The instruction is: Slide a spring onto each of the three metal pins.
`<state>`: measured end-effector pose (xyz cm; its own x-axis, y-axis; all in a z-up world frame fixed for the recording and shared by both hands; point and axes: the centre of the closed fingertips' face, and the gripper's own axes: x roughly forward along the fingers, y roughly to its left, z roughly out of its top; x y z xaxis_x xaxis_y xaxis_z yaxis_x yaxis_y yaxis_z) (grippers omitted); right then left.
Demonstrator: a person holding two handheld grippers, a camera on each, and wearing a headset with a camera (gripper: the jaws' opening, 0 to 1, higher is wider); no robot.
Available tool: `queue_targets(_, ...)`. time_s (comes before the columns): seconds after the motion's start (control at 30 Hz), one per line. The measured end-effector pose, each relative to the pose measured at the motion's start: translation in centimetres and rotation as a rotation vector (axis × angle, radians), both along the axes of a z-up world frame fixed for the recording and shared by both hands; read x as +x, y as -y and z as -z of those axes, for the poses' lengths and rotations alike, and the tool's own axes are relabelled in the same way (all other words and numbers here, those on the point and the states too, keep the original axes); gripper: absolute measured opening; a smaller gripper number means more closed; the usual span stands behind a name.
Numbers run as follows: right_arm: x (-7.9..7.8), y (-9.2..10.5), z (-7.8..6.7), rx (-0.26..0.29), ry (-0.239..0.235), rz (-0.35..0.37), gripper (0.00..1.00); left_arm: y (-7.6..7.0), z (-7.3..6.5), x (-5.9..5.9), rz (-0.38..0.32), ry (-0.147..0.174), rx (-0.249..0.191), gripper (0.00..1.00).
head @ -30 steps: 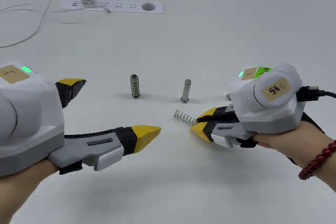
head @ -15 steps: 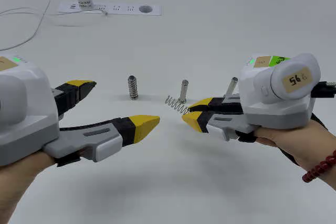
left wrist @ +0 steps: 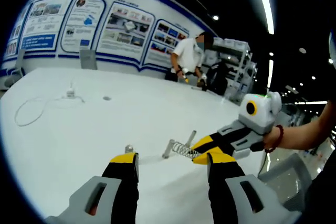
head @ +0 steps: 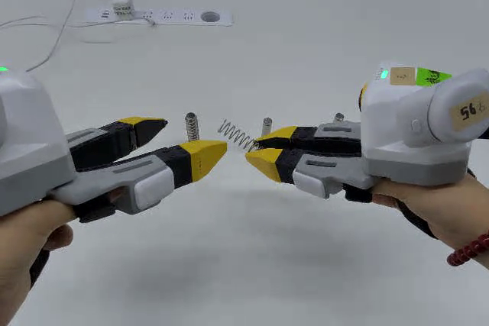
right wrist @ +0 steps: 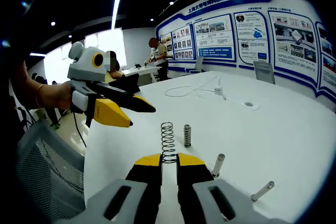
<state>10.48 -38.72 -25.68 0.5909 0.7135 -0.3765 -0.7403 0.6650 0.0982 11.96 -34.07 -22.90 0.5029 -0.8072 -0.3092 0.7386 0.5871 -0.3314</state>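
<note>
Right gripper [head: 254, 150] was clamped on one end of a loose spring [head: 237, 135], held clear of the tabletop [head: 306, 51] and pointing to 10 o'clock in the head view. Left gripper [head: 195, 134] stood wide open, holding nothing. The fitted pin [head: 192, 126] carried a spring; the middle pin [head: 267, 126] and end pin [head: 338, 118], at its 3 o'clock, were bare. The spring was judged light, flexible and liable to flick away: pinch lightly at an end coil, leaving the bore free

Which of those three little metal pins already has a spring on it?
The leftmost pin in the head view: a spring is coiled around its shaft. The middle pin and the right pin stand bare.
</note>
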Motion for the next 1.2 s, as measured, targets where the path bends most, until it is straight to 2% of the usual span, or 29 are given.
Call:
queue_targets(0.23,-0.7,-1.0,-1.0,0.029,0.026,-0.042,0.11,0.7,-0.4,-0.4,0.033,-0.033,-0.052,0.43)
queue_targets(0.33,-0.9,-1.3,-1.6,0.05,0.042,-0.057,0.11,1.2,-0.8,-0.7,0.049,-0.061,-0.105,0.38)
queue_targets(0.43,-1.0,-1.6,-2.2,0.077,0.054,-0.069,0.11,1.4,-0.7,-0.8,0.059,-0.085,-0.134,0.37)
queue_targets(0.67,-1.3,-1.8,-2.9,0.108,0.07,-0.088,0.11,1.8,-1.4,-1.2,0.074,-0.113,-0.206,0.3)
queue_targets(0.77,-1.4,-1.8,-3.0,0.117,0.07,-0.093,0.11,2.0,-2.2,-1.4,0.083,-0.135,-0.274,0.28)
queue_targets(0.83,-1.4,-1.9,-3.1,0.12,0.074,-0.097,0.11,2.0,-2.5,-1.3,0.082,-0.15,-0.304,0.26)
queue_targets(0.93,-1.4,-1.9,-3.1,0.123,0.073,-0.098,0.11,2.0,-2.7,-1.3,0.081,-0.157,-0.322,0.24)
queue_targets(1.13,-1.5,-2.0,-3.1,0.128,0.074,-0.103,0.11,2.0,-2.6,-1.4,0.084,-0.165,-0.322,0.2)
queue_targets(1.2,-1.6,-2.0,-3.1,0.128,0.075,-0.105,0.11,2.1,-2.8,-1.4,0.086,-0.17,-0.342,0.17)
